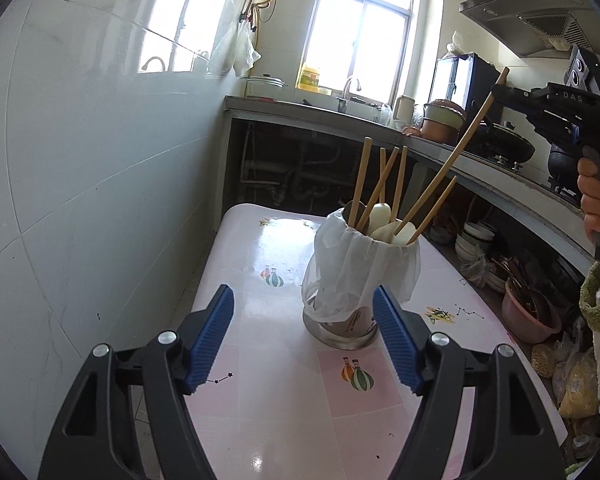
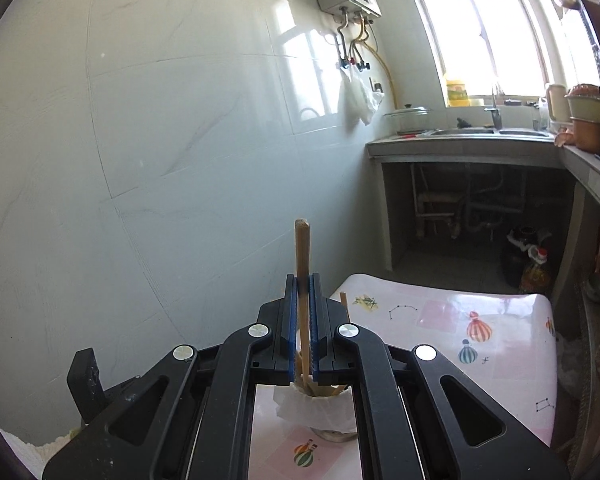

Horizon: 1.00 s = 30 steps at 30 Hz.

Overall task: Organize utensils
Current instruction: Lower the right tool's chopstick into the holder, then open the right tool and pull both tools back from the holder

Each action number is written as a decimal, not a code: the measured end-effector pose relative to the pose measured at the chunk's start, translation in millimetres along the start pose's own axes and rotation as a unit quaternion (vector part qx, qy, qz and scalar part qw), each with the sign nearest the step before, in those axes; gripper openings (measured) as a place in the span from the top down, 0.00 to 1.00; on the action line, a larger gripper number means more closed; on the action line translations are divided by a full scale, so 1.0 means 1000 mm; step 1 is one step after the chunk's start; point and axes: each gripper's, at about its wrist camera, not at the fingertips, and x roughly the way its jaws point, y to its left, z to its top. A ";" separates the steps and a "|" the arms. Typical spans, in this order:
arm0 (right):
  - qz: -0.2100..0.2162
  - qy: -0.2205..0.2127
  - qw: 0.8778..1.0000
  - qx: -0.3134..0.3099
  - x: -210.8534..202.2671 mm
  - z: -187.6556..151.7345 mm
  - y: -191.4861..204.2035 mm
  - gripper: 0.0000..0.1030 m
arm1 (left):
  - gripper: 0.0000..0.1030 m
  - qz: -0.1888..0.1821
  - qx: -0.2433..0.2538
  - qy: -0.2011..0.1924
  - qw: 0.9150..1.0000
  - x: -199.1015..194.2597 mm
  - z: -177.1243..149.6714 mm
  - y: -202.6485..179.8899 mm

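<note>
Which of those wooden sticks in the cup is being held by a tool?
The longest stick, leaning far right above the others. The right tool is clamped on its upper end; the shorter sticks stand untouched in the cup.

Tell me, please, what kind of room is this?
Most likely a home kitchen. A sink with a tap sits under the window, a range hood hangs over a stove, and pots stand on the counter.
</note>
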 end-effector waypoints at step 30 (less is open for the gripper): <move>-0.028 0.137 0.988 -0.067 0.105 -0.073 0.035 0.96 | 0.23 -0.014 -0.011 0.017 1.000 0.011 -0.008 0.002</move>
